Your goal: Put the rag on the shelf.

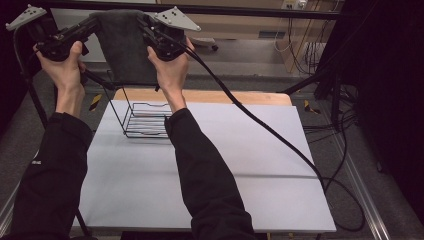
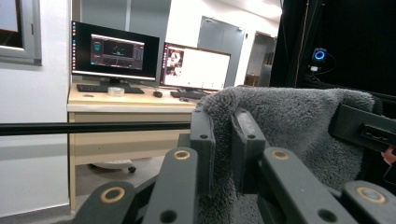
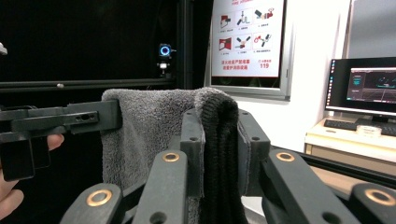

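A dark grey towel [image 1: 122, 47] hangs stretched between both grippers, held high above the far left of the table. My left gripper [image 1: 90, 24] is shut on the towel's left top corner; in the left gripper view its jaws pinch the fuzzy edge [image 2: 223, 140]. My right gripper [image 1: 145, 22] is shut on the right top corner, and in the right gripper view a thick fold of towel [image 3: 219, 140] sits between its jaws. The other gripper [image 3: 70, 119] holds the far corner there.
A black wire rack [image 1: 142, 119] stands on the white table cover [image 1: 240, 150] at the far left, under the towel. A black cable [image 1: 260, 125] trails from the right gripper across the table to the right edge. A desk with monitors [image 2: 116, 49] stands beyond.
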{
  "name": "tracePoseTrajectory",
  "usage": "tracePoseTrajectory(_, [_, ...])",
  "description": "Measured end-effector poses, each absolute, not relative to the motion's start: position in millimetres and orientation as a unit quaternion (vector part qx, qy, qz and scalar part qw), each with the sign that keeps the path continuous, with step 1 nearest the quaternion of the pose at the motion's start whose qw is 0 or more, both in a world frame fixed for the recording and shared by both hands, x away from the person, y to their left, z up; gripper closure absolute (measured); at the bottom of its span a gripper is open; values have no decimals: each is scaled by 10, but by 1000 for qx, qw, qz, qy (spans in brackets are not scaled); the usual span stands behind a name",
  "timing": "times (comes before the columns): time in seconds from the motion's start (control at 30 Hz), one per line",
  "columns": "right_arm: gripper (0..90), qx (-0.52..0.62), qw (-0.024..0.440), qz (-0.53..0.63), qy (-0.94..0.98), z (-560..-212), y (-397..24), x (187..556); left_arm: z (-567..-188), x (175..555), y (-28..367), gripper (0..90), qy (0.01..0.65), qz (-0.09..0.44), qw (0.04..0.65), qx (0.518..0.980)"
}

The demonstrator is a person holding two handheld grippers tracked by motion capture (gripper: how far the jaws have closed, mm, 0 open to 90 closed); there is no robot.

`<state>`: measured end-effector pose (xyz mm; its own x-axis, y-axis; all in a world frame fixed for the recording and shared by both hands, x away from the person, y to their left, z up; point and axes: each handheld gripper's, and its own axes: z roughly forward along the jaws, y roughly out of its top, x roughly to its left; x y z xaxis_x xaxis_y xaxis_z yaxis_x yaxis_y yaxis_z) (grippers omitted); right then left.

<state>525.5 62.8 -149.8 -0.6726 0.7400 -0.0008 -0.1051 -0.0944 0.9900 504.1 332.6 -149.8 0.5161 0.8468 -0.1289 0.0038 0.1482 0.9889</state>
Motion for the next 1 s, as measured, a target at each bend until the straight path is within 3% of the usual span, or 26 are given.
tracePoseTrajectory(1.0, [764,286,261,675,628,-1984,545,5170,-2009,4889,3338,806,376,303,636,601])
